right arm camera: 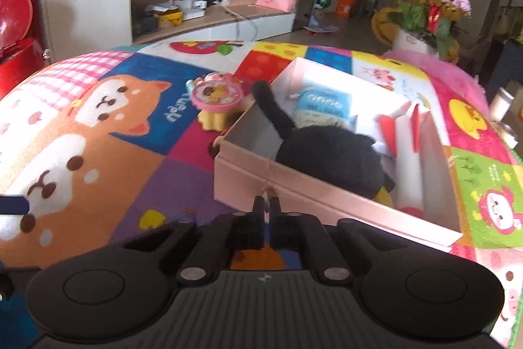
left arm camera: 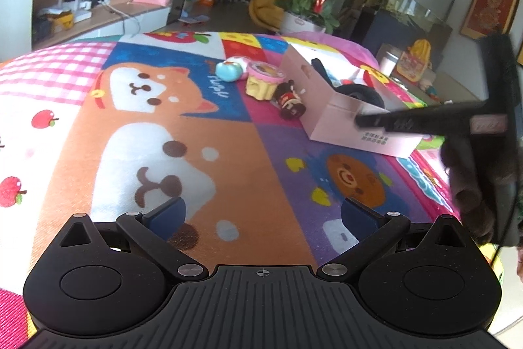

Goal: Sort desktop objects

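Now pink box (right arm camera: 327,188) just ahead of shut right tool (right arm camera: 267,205).

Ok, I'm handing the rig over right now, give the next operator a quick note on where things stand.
Left gripper: open, empty, above the mat.
Right gripper: shut, nothing between its fingers, at the near wall of the pink box.
In the box: black plush toy, blue-and-white packet, red-and-white item.
Left on the mat, beside the box: cupcake toy, dark toy bottle, round blue toy.
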### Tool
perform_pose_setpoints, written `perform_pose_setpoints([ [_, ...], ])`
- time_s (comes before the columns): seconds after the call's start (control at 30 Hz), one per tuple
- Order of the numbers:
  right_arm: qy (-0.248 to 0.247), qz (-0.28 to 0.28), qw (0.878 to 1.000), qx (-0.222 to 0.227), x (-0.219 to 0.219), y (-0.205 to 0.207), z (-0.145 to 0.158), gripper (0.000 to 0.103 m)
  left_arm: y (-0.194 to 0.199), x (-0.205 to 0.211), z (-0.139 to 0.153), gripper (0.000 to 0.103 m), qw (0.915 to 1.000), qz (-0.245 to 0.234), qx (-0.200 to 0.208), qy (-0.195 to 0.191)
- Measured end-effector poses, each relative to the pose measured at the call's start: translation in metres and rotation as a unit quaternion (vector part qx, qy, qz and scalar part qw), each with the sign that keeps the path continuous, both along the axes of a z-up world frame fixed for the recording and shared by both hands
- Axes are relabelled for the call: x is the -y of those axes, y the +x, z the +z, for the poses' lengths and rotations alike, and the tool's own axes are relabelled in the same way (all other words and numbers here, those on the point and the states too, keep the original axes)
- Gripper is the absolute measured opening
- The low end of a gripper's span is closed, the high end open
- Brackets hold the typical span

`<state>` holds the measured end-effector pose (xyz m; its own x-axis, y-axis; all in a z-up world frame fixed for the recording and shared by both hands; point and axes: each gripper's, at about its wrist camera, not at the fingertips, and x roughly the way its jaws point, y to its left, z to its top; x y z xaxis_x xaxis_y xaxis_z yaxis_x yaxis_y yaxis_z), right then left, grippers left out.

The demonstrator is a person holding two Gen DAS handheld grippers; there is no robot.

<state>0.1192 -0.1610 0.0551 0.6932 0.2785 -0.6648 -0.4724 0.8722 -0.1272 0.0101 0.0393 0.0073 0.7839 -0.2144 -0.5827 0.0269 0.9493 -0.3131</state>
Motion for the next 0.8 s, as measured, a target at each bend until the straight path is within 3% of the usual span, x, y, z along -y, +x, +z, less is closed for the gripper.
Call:
perform_pose_setpoints([
  [0.13,-0.010,0.004,0.998,0.055,-0.005,-0.001,0.025,0.001,0.002,0.000,-0.004,0.103,1.0000,0.001,-0.007,-0.007],
  [0.23,-0.021,-0.009,0.998,0.061,-0.011,0.019,0.034,0.001,0.002,0.003,-0.004,0.103,1.0000,-0.004,-0.006,-0.006],
  [0.37,-0.004,-0.044,0.998,0.040,-0.009,0.052,0.042,0.003,0.001,0.001,-0.004,0.103,1.0000,-0.003,-0.006,-0.003],
  [0.43,0.022,-0.049,0.998,0.028,-0.008,0.062,0.048,0.011,0.003,-0.002,-0.003,0.103,1.0000,0.003,-0.004,-0.006],
  [0.5,0.053,-0.036,0.998,-0.007,-0.008,0.072,0.050,0.019,0.008,-0.003,0.000,0.103,0.9999,0.007,0.001,-0.008],
  [0.6,0.066,-0.051,0.995,-0.050,-0.019,0.091,0.039,0.019,0.020,-0.001,0.005,0.103,0.9999,0.005,0.014,-0.006],
  [0.73,0.045,-0.063,0.991,-0.110,-0.026,0.113,0.017,0.018,0.031,0.002,0.008,0.103,0.9997,-0.003,0.023,-0.001],
  [0.8,0.014,-0.056,0.993,-0.107,-0.025,0.113,0.010,0.018,0.033,0.002,0.006,0.103,0.9996,-0.007,0.025,-0.004],
])
